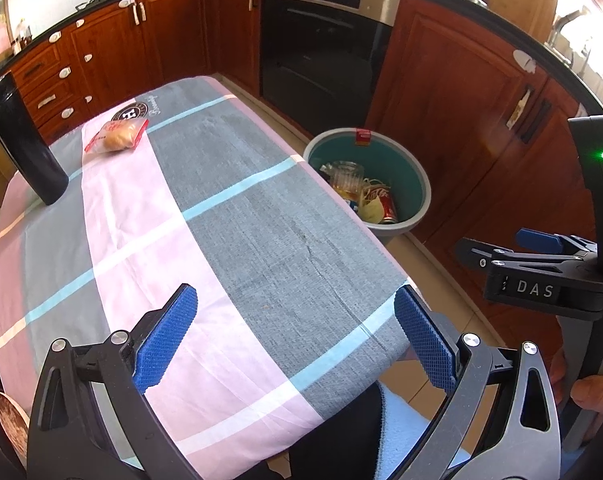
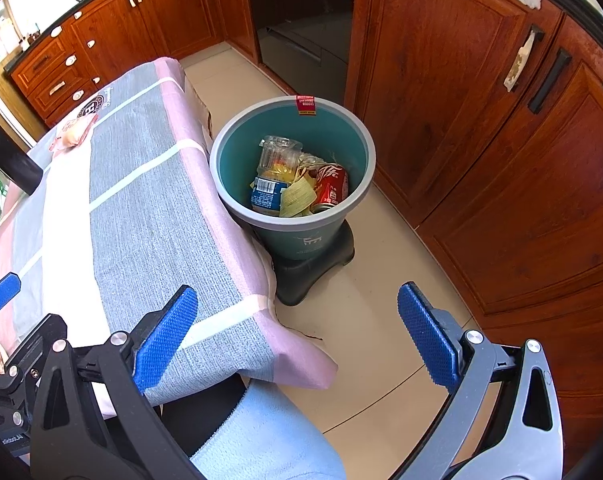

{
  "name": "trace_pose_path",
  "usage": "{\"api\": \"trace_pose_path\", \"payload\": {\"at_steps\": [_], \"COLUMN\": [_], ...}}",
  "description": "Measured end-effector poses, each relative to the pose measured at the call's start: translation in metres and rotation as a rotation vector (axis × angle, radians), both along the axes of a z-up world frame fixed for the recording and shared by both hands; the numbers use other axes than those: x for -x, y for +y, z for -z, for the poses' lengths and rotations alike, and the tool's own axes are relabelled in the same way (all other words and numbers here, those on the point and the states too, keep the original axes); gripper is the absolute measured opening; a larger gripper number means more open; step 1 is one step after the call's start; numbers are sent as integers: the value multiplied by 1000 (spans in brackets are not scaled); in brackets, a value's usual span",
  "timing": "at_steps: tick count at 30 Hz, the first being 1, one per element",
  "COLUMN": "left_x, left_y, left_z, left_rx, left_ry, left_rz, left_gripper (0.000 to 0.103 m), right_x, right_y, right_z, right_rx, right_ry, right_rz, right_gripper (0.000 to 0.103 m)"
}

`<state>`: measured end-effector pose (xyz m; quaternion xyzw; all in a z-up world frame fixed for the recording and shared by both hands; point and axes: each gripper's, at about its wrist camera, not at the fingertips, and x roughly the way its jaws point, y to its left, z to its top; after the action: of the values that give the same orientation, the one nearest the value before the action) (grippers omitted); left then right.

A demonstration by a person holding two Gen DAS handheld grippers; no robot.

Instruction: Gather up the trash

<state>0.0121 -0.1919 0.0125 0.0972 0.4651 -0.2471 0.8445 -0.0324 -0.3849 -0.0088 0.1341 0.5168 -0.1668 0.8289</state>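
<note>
Left wrist view took in the table (image 1: 237, 216) first, draped in a pink, grey and blue checked cloth and nearly bare. Beyond its far-right edge, on the tiled floor, stood the teal bin (image 1: 417, 184), raised on a dark stand in the right wrist view and already holding a clear plastic bottle (image 2: 279, 154), a red can (image 2: 331, 186), a blue-labelled container and some yellowish wrappers. A tall black tumbler (image 1: 25, 140) stood at the far-left edge of the table. Near it, toward the far end of the cloth, lay the one remaining piece of likely trash: a small packaged bun (image 1: 119, 138) in a red-and-clear wrapper, well apart from both tools.

The left gripper (image 1: 295, 334) hung over the near end of the table with its blue pads spread wide and nothing between them. The right gripper (image 2: 297, 332) was equally wide and empty, held out past the table's near corner above the floor, facing the bin.

By my reading, most of the collecting was done and the step in hand was the return for the last item. The next move would call for a long reach across the cloth, probably by the left tool, closing gently on the soft packet without dragging the cloth.
</note>
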Motion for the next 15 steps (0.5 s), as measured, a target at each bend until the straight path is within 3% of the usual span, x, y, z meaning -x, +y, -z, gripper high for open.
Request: {"api": "trace_pose_path", "payload": {"at_steps": [15], "left_x": [-2], "left_y": [1], "left_z": [5], "left_rx": [-24], "left_ry": [4], "left_rz": [-7], "left_gripper": [99], "right_x": [-4], "right_y": [1], "right_z": [2], "right_rx": [3], "right_ry": [8], "right_rz": [-3], "right_gripper": [96]}}
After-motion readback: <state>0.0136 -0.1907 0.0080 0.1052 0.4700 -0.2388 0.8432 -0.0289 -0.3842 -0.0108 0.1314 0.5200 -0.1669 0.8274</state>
